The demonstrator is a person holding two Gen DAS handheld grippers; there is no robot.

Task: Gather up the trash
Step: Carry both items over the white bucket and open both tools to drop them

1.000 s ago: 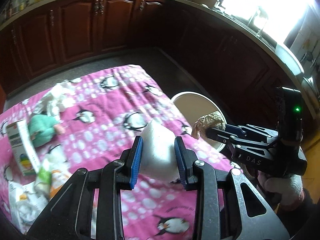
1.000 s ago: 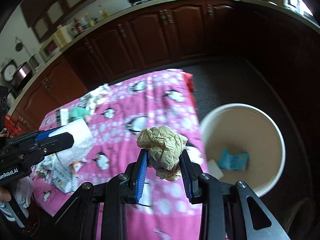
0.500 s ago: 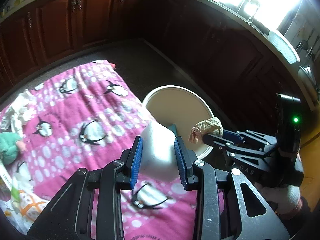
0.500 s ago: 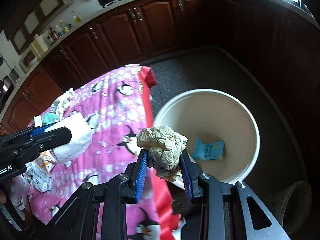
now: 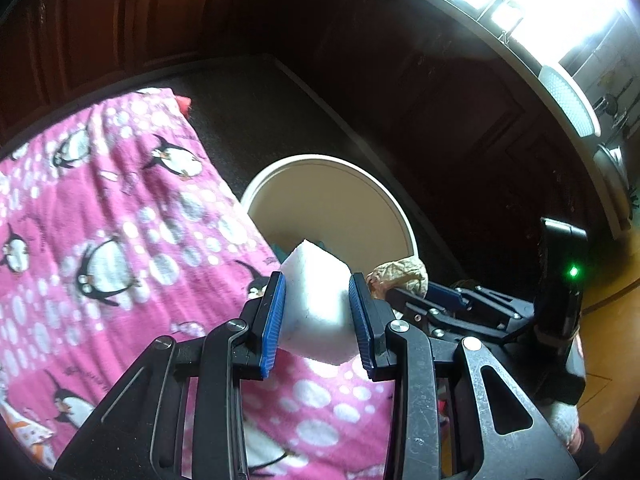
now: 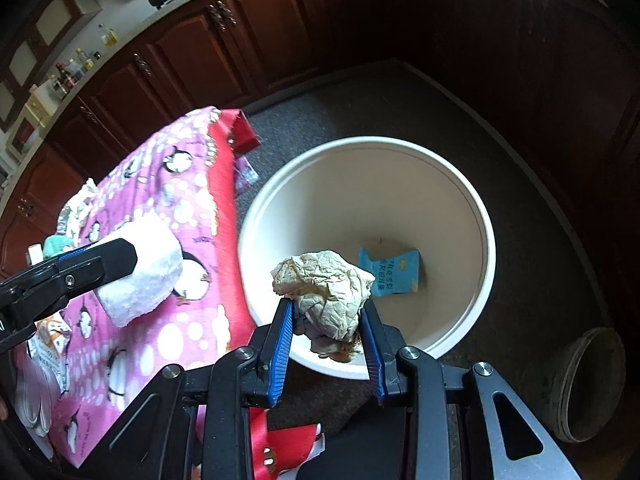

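My left gripper is shut on a white foam block, held over the edge of the pink penguin cloth beside the white bucket. In the right wrist view that block and the left gripper show at the left. My right gripper is shut on a crumpled beige paper ball, which hangs over the near rim of the bucket. A blue wrapper lies in the bucket's bottom. The paper ball and the right gripper also appear in the left wrist view.
More litter lies on the cloth's far left: crumpled foil, a teal lump and printed cartons. Dark wooden cabinets ring the grey floor. A small dark pot stands on the floor right of the bucket.
Both grippers have moved off the table's middle toward the bucket and tipped lower, each keeping its load. The bucket now looms larger under the paper ball.
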